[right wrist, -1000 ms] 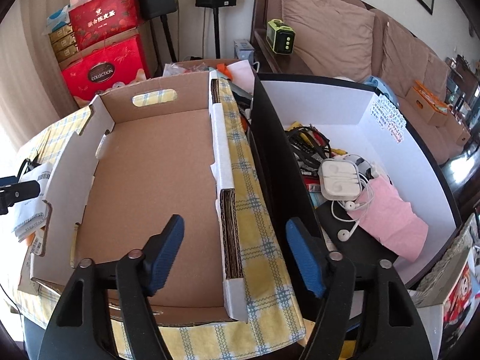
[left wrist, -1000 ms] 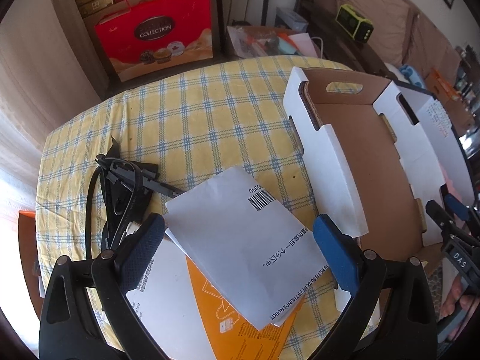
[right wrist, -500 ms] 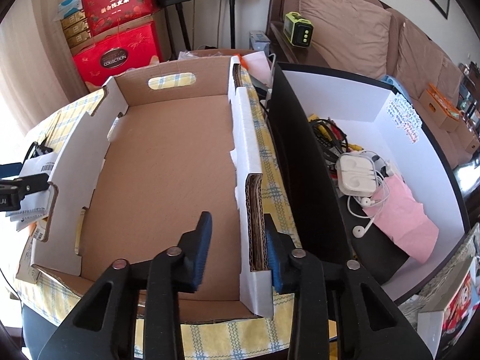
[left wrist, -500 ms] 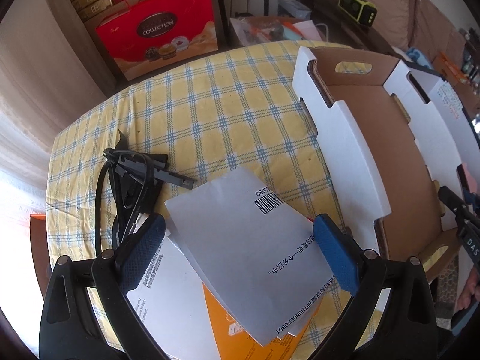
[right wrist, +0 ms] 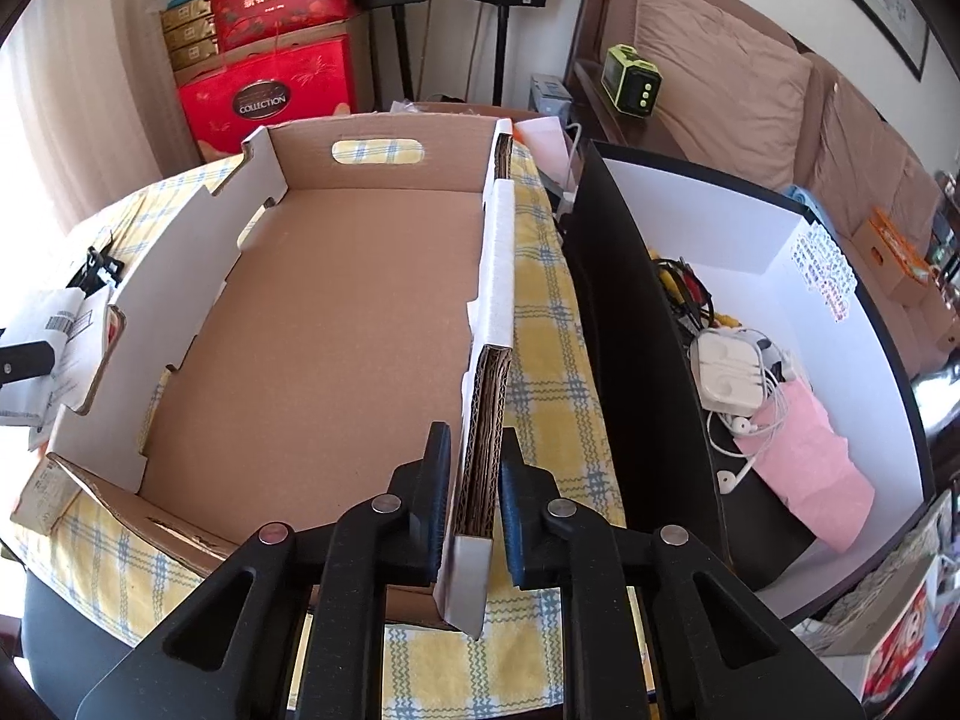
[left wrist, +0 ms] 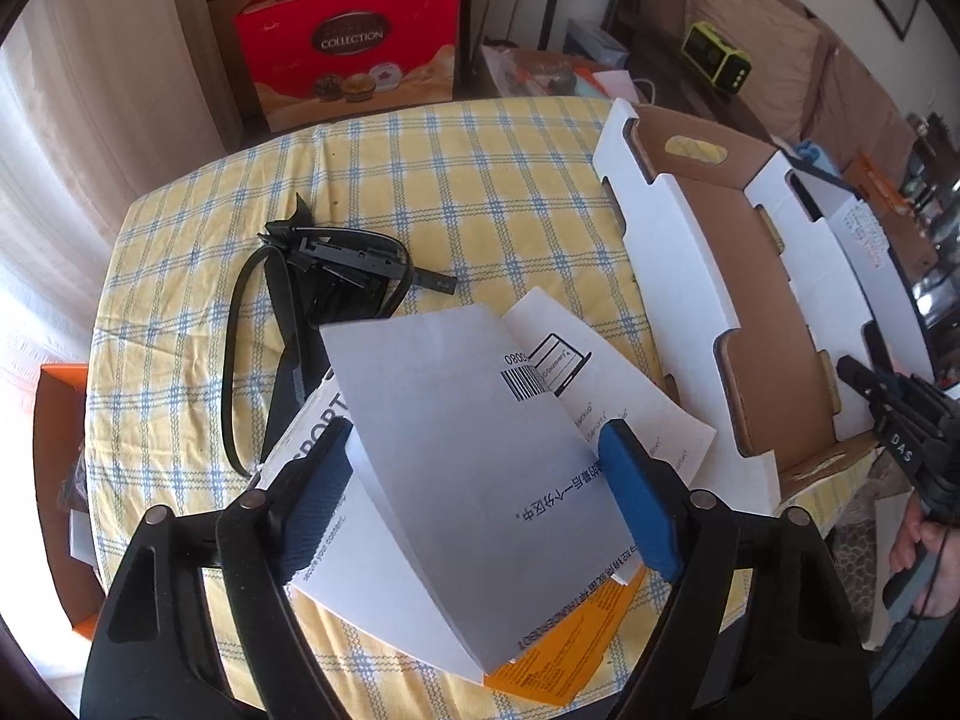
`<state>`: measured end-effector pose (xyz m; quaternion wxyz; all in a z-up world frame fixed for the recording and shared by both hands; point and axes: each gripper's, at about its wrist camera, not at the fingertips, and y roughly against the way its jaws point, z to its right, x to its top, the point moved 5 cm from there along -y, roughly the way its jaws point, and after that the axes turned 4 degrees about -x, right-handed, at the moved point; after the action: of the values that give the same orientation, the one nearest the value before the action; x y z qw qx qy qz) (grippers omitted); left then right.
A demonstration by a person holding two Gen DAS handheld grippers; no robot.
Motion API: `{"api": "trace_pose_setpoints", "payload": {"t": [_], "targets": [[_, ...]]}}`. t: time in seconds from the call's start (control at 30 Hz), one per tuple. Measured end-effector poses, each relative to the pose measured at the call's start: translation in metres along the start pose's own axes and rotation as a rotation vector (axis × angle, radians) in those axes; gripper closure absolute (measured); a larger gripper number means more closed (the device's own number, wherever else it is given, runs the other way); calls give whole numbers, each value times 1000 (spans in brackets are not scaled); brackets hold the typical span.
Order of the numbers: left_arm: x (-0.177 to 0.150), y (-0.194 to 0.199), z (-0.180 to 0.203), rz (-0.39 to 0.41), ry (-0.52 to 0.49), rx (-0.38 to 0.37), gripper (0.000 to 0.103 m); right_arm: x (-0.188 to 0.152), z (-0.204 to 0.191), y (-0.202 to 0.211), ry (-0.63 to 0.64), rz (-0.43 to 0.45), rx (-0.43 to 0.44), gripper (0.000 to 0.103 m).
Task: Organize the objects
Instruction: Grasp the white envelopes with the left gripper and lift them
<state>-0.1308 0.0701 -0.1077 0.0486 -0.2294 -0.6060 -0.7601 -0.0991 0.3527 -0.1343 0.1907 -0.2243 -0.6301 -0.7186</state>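
Note:
A stack of papers lies on the yellow checked tablecloth: a white sheet with a barcode on top, other white sheets and an orange leaflet under it. My left gripper is open, its blue pads on either side of the white sheet. A shallow cardboard tray stands empty to the right; it also shows in the left wrist view. My right gripper is shut on the tray's right wall.
A black strap with buckles lies left of the papers. A black-walled white box right of the tray holds cables, white earphones and a pink cloth. Red gift boxes stand behind the table. A sofa is at the far right.
My right gripper closed from wide open onto the tray's right wall. My left gripper moved forward over the papers and stayed open; more white sheets now show beside the top one.

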Motion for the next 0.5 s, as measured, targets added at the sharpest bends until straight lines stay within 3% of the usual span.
{"api": "trace_pose_setpoints", "payload": {"t": [0.07, 0.23, 0.3, 0.5], "targets": [[-3, 4, -1, 7, -1, -12, 43, 0, -1, 1, 6, 4, 2, 89], [-8, 11, -8, 3, 40, -83, 67, -3, -8, 3, 53, 12, 36, 89], [-9, 12, -13, -2, 73, -121, 83, -5, -10, 4, 73, 10, 51, 89], [-8, 22, -25, 23, 146, -204, 95, -11, -14, 9, 122, 6, 86, 89]]}}
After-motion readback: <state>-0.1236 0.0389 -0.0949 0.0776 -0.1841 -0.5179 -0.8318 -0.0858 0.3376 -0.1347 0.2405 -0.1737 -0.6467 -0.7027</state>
